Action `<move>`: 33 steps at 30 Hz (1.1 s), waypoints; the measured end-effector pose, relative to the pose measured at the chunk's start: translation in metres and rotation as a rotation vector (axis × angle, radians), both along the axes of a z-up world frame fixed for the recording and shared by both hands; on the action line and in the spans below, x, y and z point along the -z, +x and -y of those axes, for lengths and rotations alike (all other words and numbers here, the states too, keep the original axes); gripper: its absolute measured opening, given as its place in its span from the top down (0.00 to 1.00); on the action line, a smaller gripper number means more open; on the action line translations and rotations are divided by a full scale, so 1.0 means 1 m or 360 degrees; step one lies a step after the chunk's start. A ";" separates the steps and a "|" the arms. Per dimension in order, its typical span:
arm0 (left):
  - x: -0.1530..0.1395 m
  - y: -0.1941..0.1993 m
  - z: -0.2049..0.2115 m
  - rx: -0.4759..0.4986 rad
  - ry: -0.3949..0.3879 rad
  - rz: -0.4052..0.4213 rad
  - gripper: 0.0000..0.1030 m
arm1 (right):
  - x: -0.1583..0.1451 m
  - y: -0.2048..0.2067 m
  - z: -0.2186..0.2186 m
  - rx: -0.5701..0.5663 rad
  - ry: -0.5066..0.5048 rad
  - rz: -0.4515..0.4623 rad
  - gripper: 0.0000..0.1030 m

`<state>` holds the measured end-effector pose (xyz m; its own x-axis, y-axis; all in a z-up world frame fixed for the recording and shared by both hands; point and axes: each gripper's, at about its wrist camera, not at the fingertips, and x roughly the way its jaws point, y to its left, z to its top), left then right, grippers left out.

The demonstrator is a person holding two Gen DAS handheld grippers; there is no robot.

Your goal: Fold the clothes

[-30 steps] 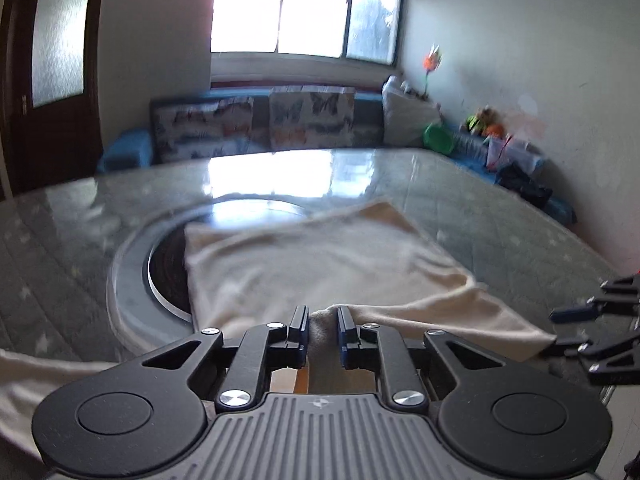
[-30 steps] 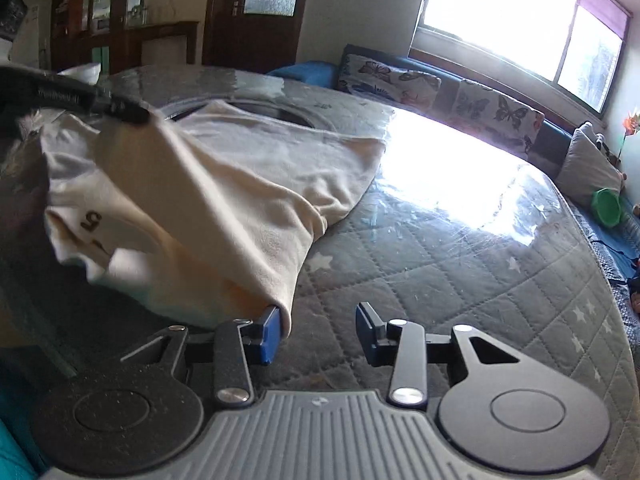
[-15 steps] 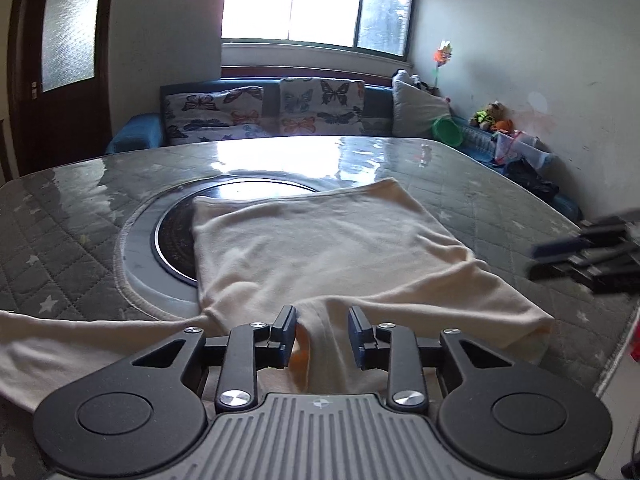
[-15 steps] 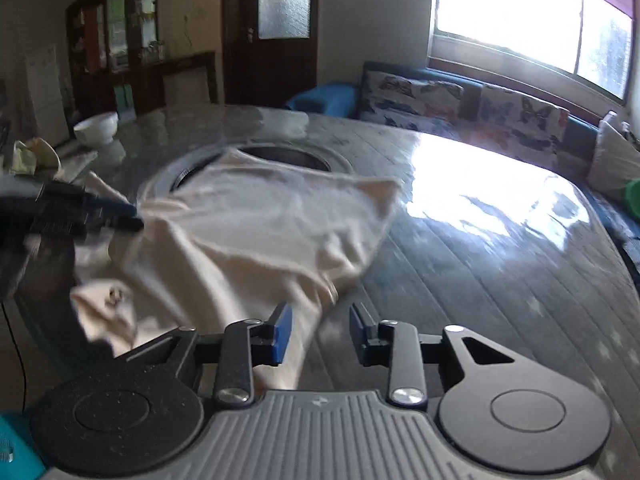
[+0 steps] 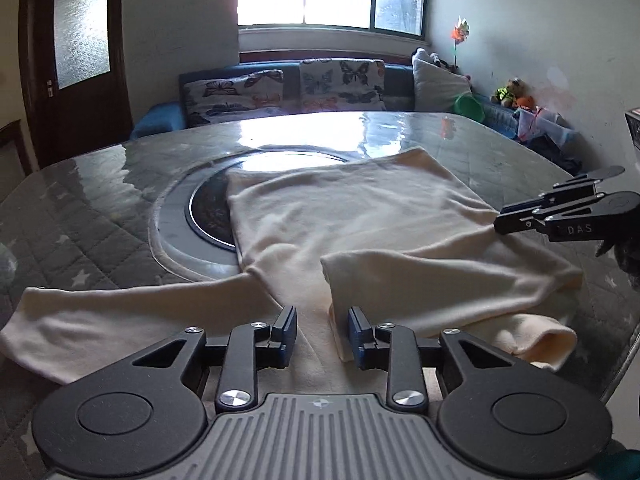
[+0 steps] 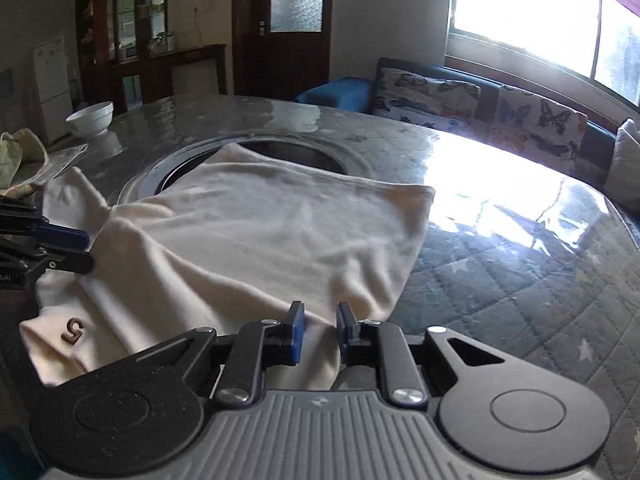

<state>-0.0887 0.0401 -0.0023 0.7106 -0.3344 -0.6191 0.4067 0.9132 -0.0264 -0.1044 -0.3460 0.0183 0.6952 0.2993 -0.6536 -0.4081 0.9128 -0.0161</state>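
A cream long-sleeved top (image 5: 352,224) lies on the round quilted table (image 5: 80,208), partly over the dark centre disc. One sleeve stretches left along the near edge. My left gripper (image 5: 322,330) is open just above the cloth, with a folded cloth edge beside its right finger. My right gripper (image 6: 319,330) is open low over the top's near edge (image 6: 256,240), with cloth showing between its fingers but not clamped. It also shows at the right in the left wrist view (image 5: 560,212). The left gripper (image 6: 52,246) shows at the left in the right wrist view.
A white bowl (image 6: 90,118) and a crumpled greenish cloth (image 6: 16,156) sit at the table's far left. A sofa with butterfly cushions (image 5: 288,84) runs under the window. The table's edge is close on the right (image 5: 624,360).
My left gripper has opened and let go of the cloth, which now lies flat. My right gripper has narrowed its gap and moved in over the top's edge.
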 end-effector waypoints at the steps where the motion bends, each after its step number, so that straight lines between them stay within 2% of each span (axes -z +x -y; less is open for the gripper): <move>1: -0.002 -0.001 0.000 0.0013 -0.0026 -0.0002 0.70 | -0.001 -0.001 -0.001 -0.0010 0.0007 0.0002 0.85; 3: -0.004 -0.002 0.003 0.0038 -0.0058 -0.0012 0.66 | -0.001 -0.006 -0.009 -0.0066 -0.0008 0.0011 0.84; 7: 0.002 -0.002 0.010 0.0069 -0.0070 -0.0054 0.67 | 0.007 -0.005 -0.027 -0.0155 -0.0024 -0.0021 0.84; 8: 0.004 -0.002 0.011 0.0073 -0.0069 -0.0067 0.73 | 0.010 -0.003 -0.029 -0.0155 -0.0030 -0.0027 0.84; 9: 0.004 -0.002 0.009 0.0071 -0.0072 -0.0073 0.85 | 0.013 0.001 -0.032 -0.0150 -0.0034 -0.0031 0.84; 12: 0.004 -0.004 0.004 0.0057 -0.0078 -0.0081 0.88 | 0.011 0.009 -0.038 -0.0139 -0.0027 -0.0019 0.82; 16: 0.001 -0.006 -0.005 0.0022 -0.0074 -0.0074 0.88 | 0.007 0.009 -0.051 -0.0183 0.0019 -0.0024 0.79; 18: 0.000 -0.006 -0.009 0.0013 -0.0088 -0.0083 0.89 | 0.011 0.005 -0.063 -0.0239 -0.0005 -0.0024 0.73; 22: 0.000 -0.008 -0.014 -0.0004 -0.0110 -0.0097 0.89 | 0.014 0.001 -0.080 -0.0278 -0.0066 0.0047 0.70; 25: -0.002 -0.008 -0.017 -0.0010 -0.0167 -0.0121 0.87 | 0.013 0.004 -0.090 -0.0315 -0.0033 0.0041 0.68; 30: -0.003 -0.005 -0.013 -0.0018 -0.0202 -0.0128 0.75 | 0.012 0.005 -0.104 -0.0358 -0.0017 0.0052 0.68; 33: -0.001 -0.002 -0.009 0.0001 -0.0208 -0.0136 0.74 | 0.004 0.004 -0.102 -0.0363 0.0014 0.0071 0.67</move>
